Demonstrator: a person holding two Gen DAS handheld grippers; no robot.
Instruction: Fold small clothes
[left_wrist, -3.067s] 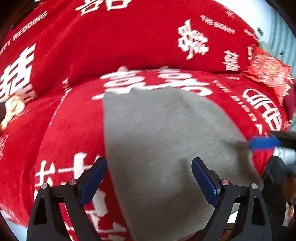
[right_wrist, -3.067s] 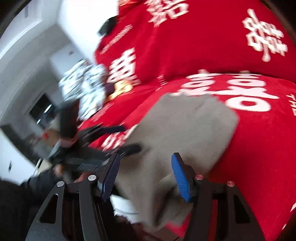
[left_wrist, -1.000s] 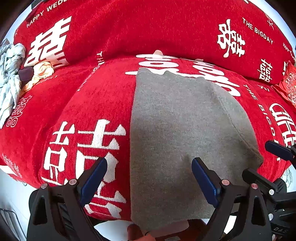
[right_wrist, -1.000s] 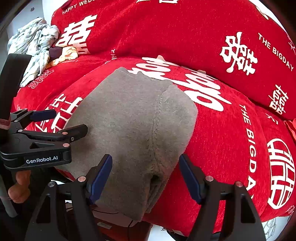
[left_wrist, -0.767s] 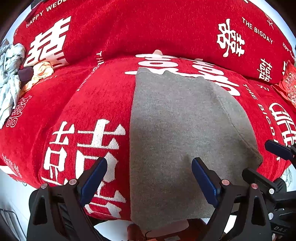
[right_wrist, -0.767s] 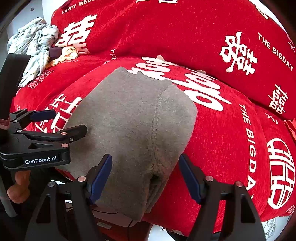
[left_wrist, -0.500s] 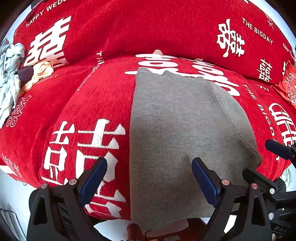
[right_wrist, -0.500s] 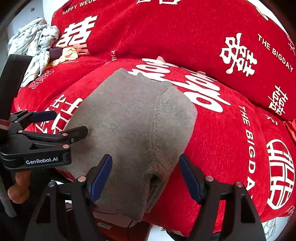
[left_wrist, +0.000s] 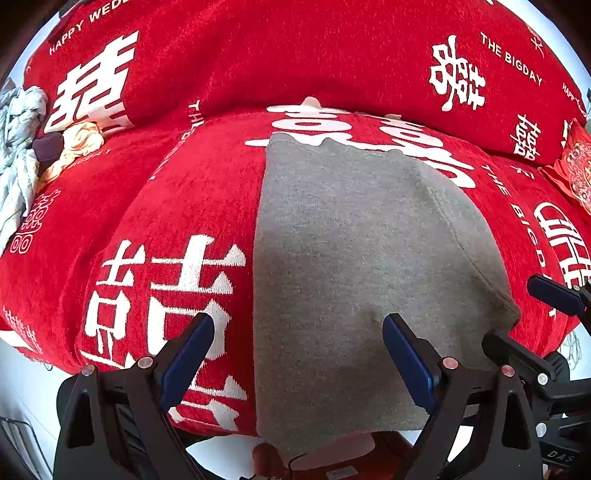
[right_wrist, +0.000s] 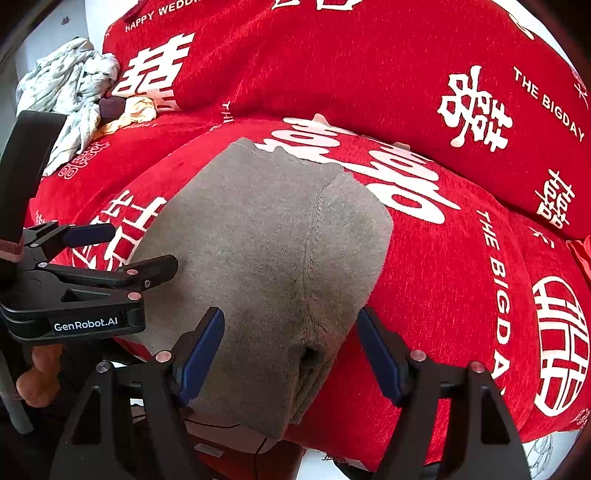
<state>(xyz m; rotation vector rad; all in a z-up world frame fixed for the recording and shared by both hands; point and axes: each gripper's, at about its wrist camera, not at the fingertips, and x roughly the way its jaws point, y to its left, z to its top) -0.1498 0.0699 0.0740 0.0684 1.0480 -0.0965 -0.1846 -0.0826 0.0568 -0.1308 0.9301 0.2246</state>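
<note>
The near end of the grey knit garment (left_wrist: 354, 266) droops over the front edge of the red sofa cover (left_wrist: 155, 206), and its lowest hem is hidden behind the black frames of the tongs in both wrist views. Under that edge there is something pale and a thin dark cable, too cut off to name. On the far left, a crumpled heap of pale clothes (right_wrist: 70, 92) lies on the cover with a dark item and a yellowish one tucked beside it; what each piece is cannot be made out. A red patterned cushion (left_wrist: 576, 166) is cropped by the right border of the left view. No containers show anywhere.

The grey garment lies flat on the seat, folded into a long panel that runs from the back cushions towards the front edge, with a raised seam along its right side. The left tongs (left_wrist: 295, 362) hang above its near left part, blue pads well apart, one over the red cover and one over the grey knit, gripping nothing. The right tongs (right_wrist: 290, 354) hover over the near right corner, where the fabric bunches into a small dark pucker; their pads also stand wide apart and clear of the cloth. A person's fingers (right_wrist: 37, 376) show beneath the left tool.
</note>
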